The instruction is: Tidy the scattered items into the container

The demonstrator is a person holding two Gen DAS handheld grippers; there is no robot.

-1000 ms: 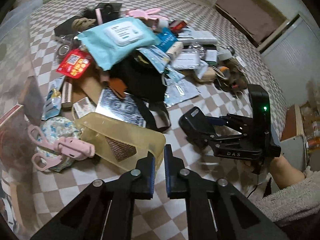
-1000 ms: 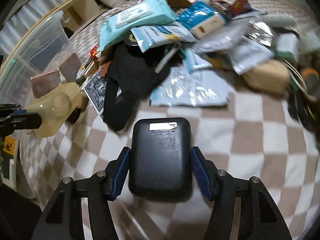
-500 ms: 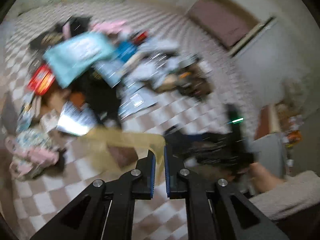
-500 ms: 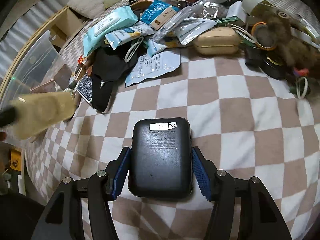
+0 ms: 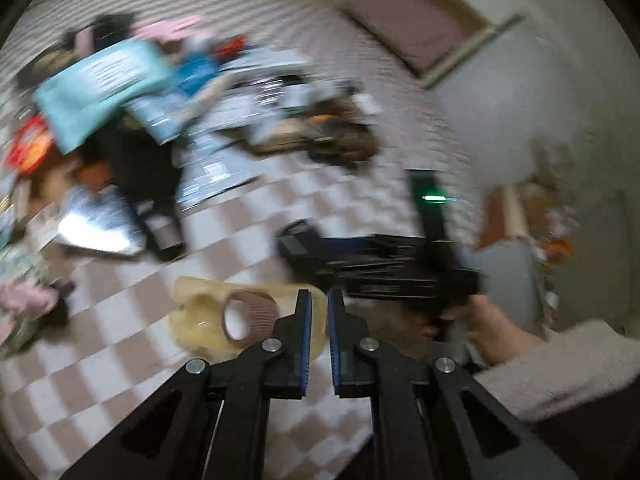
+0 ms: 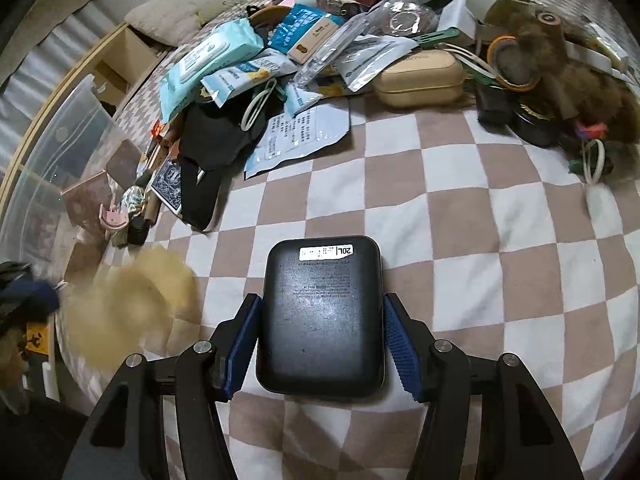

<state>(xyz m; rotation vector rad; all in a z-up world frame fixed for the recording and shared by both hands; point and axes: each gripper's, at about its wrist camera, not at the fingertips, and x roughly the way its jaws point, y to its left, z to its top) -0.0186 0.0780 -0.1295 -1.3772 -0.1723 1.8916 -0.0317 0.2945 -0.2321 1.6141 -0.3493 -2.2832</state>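
Observation:
My left gripper (image 5: 318,300) is shut on the edge of a yellow translucent case (image 5: 208,316) with a brown ring inside, held above the checkered bedspread. The case shows as a yellow blur (image 6: 132,304) at the lower left of the right wrist view. My right gripper (image 6: 322,304) is shut on a black power bank (image 6: 320,340), gripped by its sides. In the left wrist view the power bank (image 5: 298,242) and a person's hand (image 5: 480,320) on the right gripper are just right of the case. The clear plastic container (image 6: 60,140) stands at the far left.
A scattered pile covers the far part of the checkered bedspread (image 6: 480,240): a teal wipes pack (image 6: 208,60), a black cap (image 6: 216,136), a beige case (image 6: 420,76), a brown plush toy (image 6: 560,64) and several pouches.
My left gripper swung with the yellow case away from the pile, closer to the right gripper. The right gripper drew back from the pile with the power bank, then held still.

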